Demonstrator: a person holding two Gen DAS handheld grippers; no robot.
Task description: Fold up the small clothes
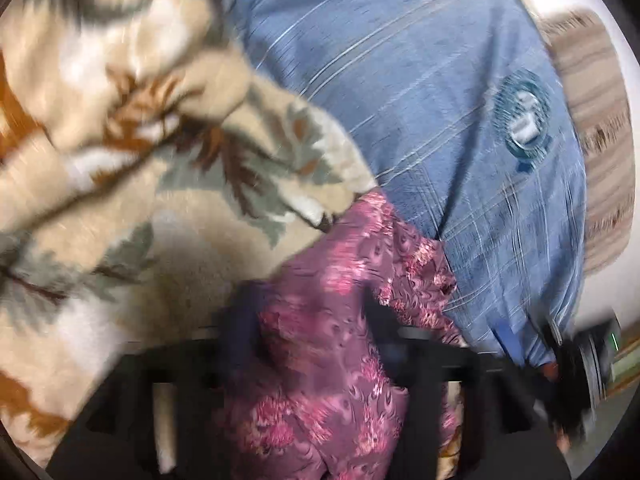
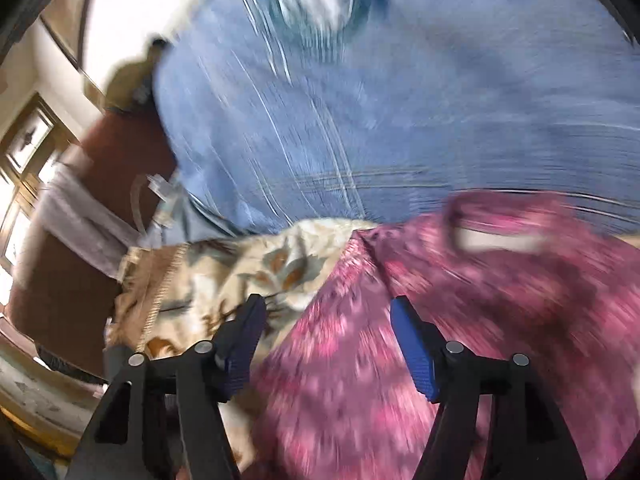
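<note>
I'm looking at a cream leaf-patterned blanket (image 1: 120, 208) spreading as the surface, with a person's blue checked shirt (image 1: 420, 100) filling the background. Only the left view is showing the shirt's round badge (image 1: 524, 116) sharply; only the right view is showing a brown wall and wooden window frames (image 2: 28, 148). My left gripper (image 1: 312, 320) is standing apart, the pink patterned garment (image 1: 332, 360) bunching between blurred fingers; whether they grip it I cannot tell. My right gripper (image 2: 326, 320) is gaping wide over the garment.

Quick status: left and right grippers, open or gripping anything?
Left gripper: jaws apart, pink patterned cloth bunched between them; grip cannot be told.
Right gripper: open over the cloth, holding nothing.
</note>
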